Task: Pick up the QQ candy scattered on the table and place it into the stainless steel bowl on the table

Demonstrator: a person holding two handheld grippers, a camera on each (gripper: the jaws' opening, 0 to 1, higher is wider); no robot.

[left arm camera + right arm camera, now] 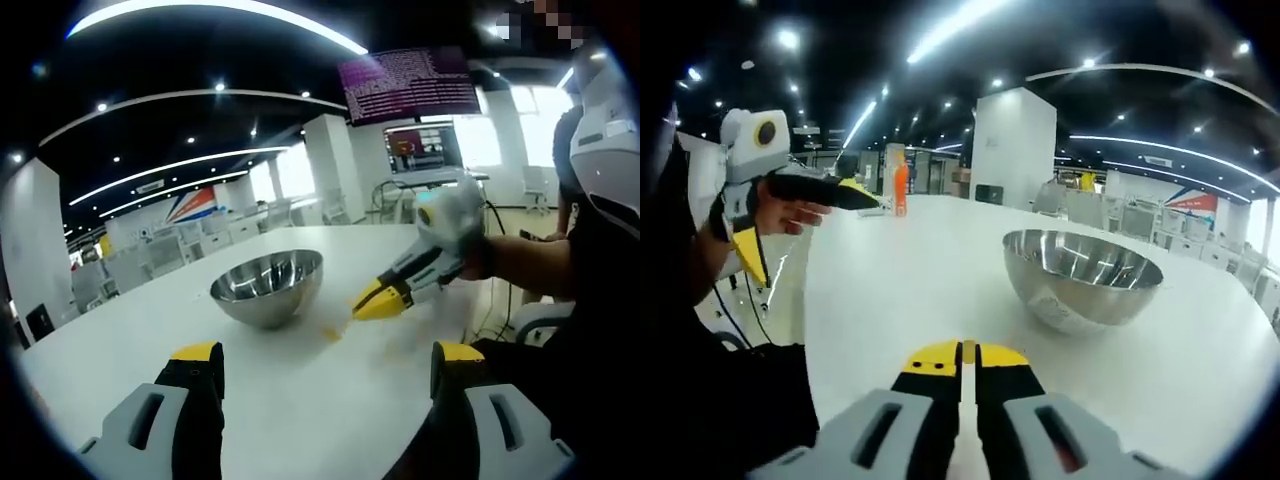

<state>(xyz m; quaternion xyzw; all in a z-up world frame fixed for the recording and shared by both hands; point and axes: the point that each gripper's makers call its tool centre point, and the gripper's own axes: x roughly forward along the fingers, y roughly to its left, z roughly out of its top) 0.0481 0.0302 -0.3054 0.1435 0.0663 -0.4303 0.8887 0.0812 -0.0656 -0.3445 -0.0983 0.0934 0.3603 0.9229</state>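
Right gripper (967, 352) clamping candy (968, 351); bowl (1081, 276) beside

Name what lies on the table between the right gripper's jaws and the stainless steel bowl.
In the left gripper view, a small yellow candy lies on the white table between the right gripper and the stainless steel bowl; otherwise that stretch is bare.

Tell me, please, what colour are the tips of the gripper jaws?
Yellow, over black, on the right gripper; clearest in the right gripper view.
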